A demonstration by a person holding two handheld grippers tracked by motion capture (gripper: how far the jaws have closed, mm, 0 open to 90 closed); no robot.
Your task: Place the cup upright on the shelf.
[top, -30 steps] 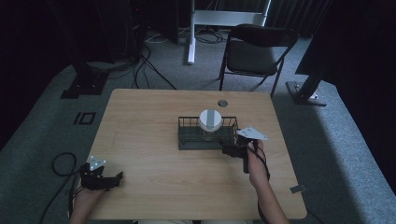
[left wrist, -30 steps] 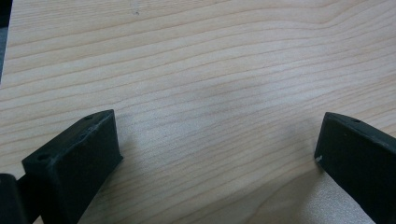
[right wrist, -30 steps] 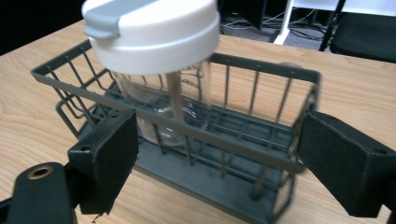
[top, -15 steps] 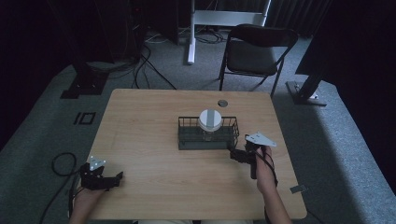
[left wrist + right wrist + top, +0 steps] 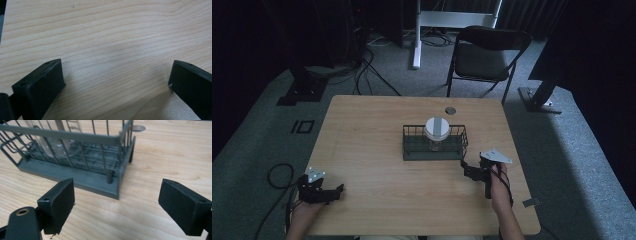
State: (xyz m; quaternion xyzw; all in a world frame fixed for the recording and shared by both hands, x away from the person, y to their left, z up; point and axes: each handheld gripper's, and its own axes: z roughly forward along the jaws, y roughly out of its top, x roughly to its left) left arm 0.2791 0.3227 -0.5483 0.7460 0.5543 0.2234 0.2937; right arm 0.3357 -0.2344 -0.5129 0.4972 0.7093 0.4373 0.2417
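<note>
Wood table (image 5: 377,150): light grain, bare under my left jaws in the left gripper view.
Rack (image 5: 412,150): dark wire basket on a flat base, near table centre; its corner post and base edge sit just ahead of my right jaws in the right gripper view (image 5: 75,177).
Jar (image 5: 437,129): clear glass with a pale round lid, standing upright inside the rack, toward its middle; glass seen through the wires (image 5: 53,141).
My right gripper (image 5: 470,169): jaws spread wide, nothing between them, on the table just beside the rack's near right corner, not touching it; own view (image 5: 116,205).
My left gripper (image 5: 337,190): jaws released and wide apart, empty, low over the near left table edge, well apart from the rack; own view (image 5: 116,80).
Round hole (image 5: 450,110): in the tabletop behind the rack.
Chair (image 5: 484,55): dark folding type, beyond the far edge.
</note>
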